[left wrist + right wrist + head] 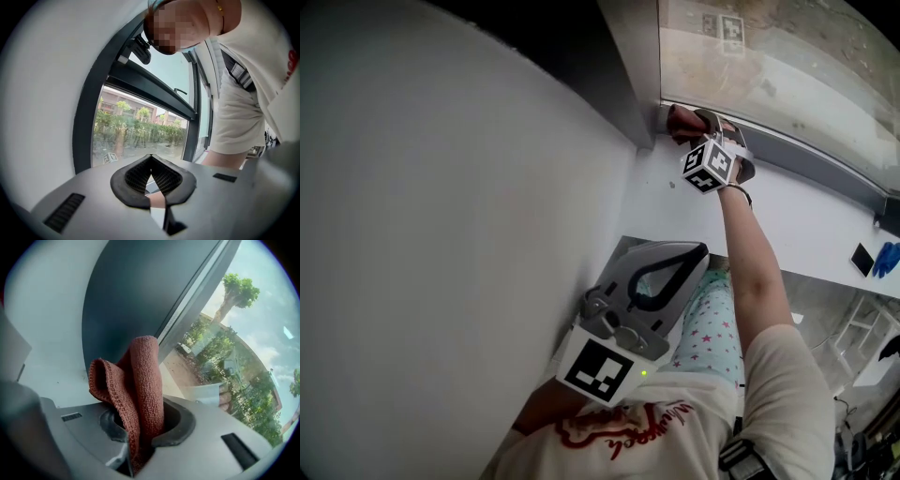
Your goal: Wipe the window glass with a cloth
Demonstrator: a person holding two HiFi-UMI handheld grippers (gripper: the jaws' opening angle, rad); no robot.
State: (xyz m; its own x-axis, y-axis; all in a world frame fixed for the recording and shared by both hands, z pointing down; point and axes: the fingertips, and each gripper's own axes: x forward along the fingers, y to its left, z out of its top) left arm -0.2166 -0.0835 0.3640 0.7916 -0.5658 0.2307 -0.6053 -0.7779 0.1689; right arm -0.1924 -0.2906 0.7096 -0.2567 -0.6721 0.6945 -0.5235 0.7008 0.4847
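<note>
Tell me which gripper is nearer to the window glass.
Right. The right gripper, shut on the cloth, is at the lower corner of the window glass; the left gripper hangs by the person's torso, far from it.

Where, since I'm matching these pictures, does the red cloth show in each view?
Head view: cloth upper centre, at the dark window frame's lower corner.
Left gripper view: not in it.
Right gripper view: centre, clamped in the tongs.
Shared landmark: the dark window frame.
</note>
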